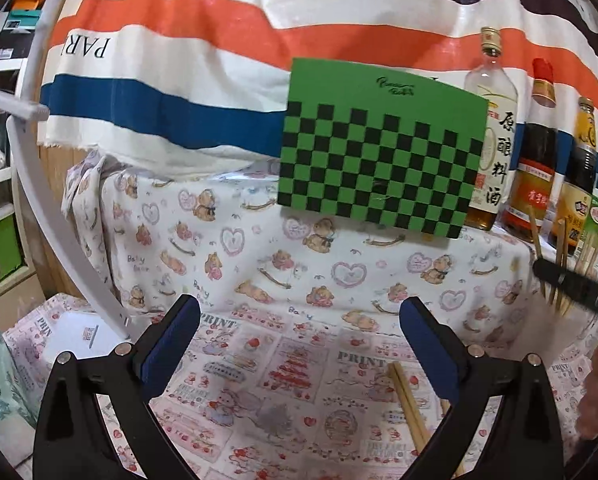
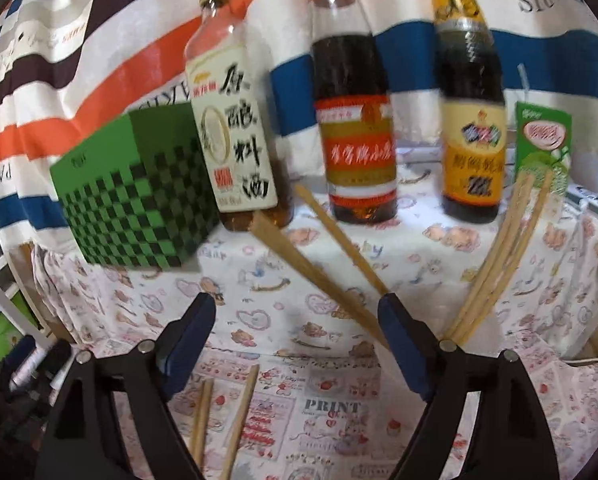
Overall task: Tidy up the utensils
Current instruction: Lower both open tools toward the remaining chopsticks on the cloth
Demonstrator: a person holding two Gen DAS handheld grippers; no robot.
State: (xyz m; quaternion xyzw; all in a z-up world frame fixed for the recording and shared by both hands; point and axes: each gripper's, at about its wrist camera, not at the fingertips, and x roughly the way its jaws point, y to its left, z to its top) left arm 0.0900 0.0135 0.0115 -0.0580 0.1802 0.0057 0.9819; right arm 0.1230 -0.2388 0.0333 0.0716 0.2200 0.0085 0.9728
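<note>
In the left wrist view my left gripper (image 1: pixel 299 304) stands open over the printed cloth, nothing between its blue pads. A pair of wooden chopsticks (image 1: pixel 409 404) lies on the cloth just inside its right finger. My right gripper (image 2: pixel 297 300) is open too. Two chopsticks (image 2: pixel 319 264) slant up and left from its right finger, and a bundle of several chopsticks (image 2: pixel 495 264) fans up on the outer side of that finger; no pad presses on them. Loose chopsticks (image 2: pixel 239 416) lie on the cloth below. The right gripper's black finger (image 1: pixel 575 284) shows at the left wrist view's right edge.
A green checkered box (image 1: pixel 379 160) stands on the bear-print cloth at the back. To its right stand three sauce bottles (image 2: pixel 355 120) and a green carton (image 2: pixel 543 148). A striped cloth hangs behind. A white curved tube (image 1: pixel 59 220) and shelves are at the left.
</note>
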